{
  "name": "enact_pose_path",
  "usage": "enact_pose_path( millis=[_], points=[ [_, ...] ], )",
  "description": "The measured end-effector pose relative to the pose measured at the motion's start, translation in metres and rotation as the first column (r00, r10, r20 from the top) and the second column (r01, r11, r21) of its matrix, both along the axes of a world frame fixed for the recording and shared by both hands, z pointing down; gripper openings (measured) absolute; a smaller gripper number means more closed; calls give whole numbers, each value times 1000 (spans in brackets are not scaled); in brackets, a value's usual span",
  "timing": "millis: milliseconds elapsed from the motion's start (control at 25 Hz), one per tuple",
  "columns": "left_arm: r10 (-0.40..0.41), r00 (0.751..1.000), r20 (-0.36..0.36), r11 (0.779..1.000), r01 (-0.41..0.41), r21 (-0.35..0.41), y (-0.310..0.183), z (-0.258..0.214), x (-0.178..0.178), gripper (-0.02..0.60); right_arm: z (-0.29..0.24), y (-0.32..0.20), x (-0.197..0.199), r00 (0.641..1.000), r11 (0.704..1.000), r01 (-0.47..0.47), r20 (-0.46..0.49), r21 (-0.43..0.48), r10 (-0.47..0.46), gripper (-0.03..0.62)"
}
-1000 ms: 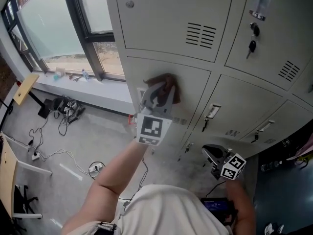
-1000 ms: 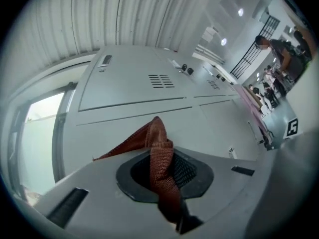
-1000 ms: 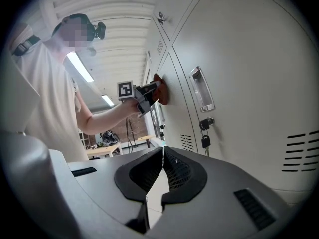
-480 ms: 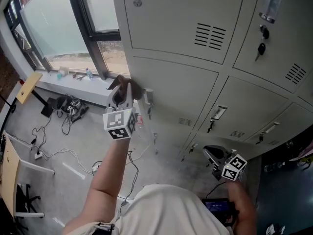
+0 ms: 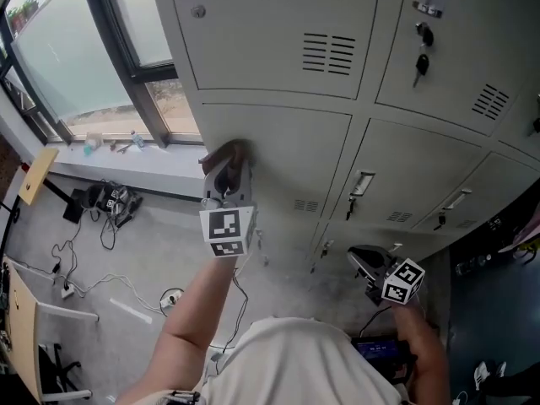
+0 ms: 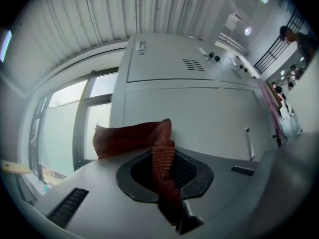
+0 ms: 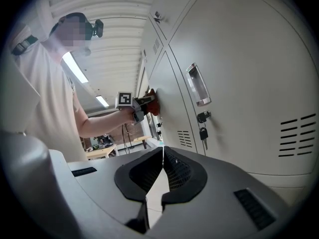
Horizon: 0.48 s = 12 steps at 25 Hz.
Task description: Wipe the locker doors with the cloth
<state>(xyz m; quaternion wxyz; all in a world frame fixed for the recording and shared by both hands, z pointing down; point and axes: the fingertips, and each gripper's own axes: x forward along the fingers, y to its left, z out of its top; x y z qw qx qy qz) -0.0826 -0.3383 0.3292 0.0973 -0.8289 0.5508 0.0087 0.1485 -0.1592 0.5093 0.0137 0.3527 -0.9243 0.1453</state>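
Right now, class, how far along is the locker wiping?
Done: nothing provable; no door shows wipe marks. In hand: the left gripper, jaws shut on the cloth, holds it against the middle-row door near its left edge. Left: that door's remainder and the neighbouring doors; the right gripper hangs low, shut, empty.

Rust-red woven cloth [image 6: 129,139], pale grey locker doors [image 5: 278,154], black-and-white square-patterned marker cube [image 5: 226,230].

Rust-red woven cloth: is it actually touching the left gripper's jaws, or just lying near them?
Touching. The left gripper view shows the rust-red woven cloth pinched between the shut jaws of the left gripper, with a strip of it running through them.
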Motion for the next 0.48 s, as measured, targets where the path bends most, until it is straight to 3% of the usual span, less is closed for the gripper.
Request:
enact_pose_path(
  millis=[120,360,480],
  points=[
    [110,993,42,994,-111,10,14,4,51,38,1,6,10,1000,1000,-23,7,3,23,17],
    [185,982,45,982,-186,15,32,5,110,38,-3,18,35,996,997,-82,27,4,82,17],
    [272,960,61,962,-272,-6,42,9,144,38,-3,21,44,994,995,-100,38,2,100,17]
  ],
)
